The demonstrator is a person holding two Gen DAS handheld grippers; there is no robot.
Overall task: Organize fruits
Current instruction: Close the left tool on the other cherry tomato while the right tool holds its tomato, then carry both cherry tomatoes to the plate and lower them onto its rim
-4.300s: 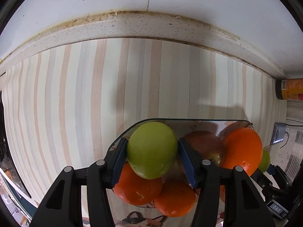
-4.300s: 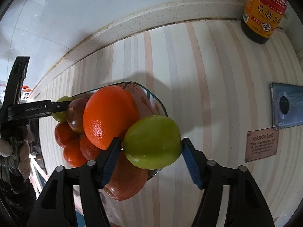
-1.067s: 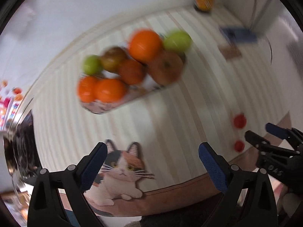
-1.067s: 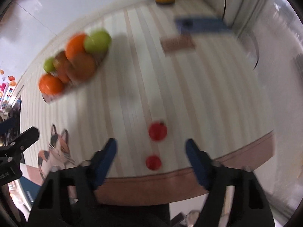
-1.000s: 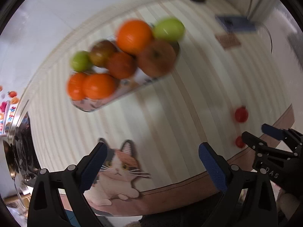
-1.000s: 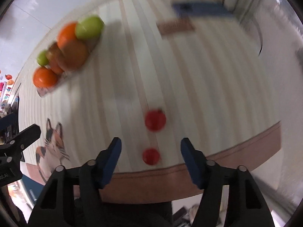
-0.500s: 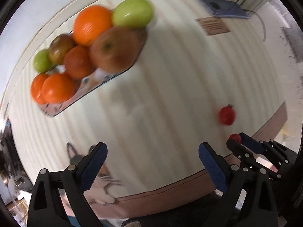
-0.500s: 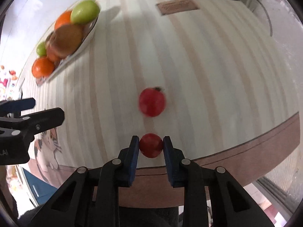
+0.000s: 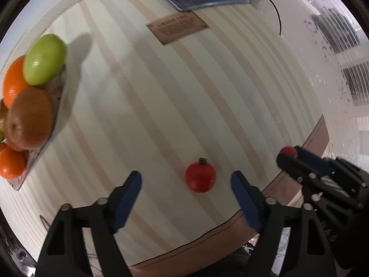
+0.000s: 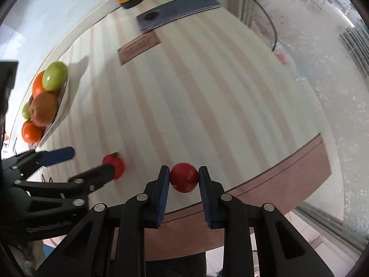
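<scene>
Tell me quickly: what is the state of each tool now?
Left tool: open, jaws just closing around a red tomato, not yet touching it.
Right tool: shut on the other tomato.

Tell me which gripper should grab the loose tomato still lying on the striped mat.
Left. The left gripper has just been closing around that tomato, pads not yet touching. The right gripper already clamps the other tomato.

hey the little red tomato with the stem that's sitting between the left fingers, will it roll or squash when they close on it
The tomato looks round and smooth, so it will probably roll on the flat striped mat if one pad touches first. It sits nearer the right-hand pad of the left gripper. Its glossy skin suggests a soft fruit, so gentle pressure seems wise.
</scene>
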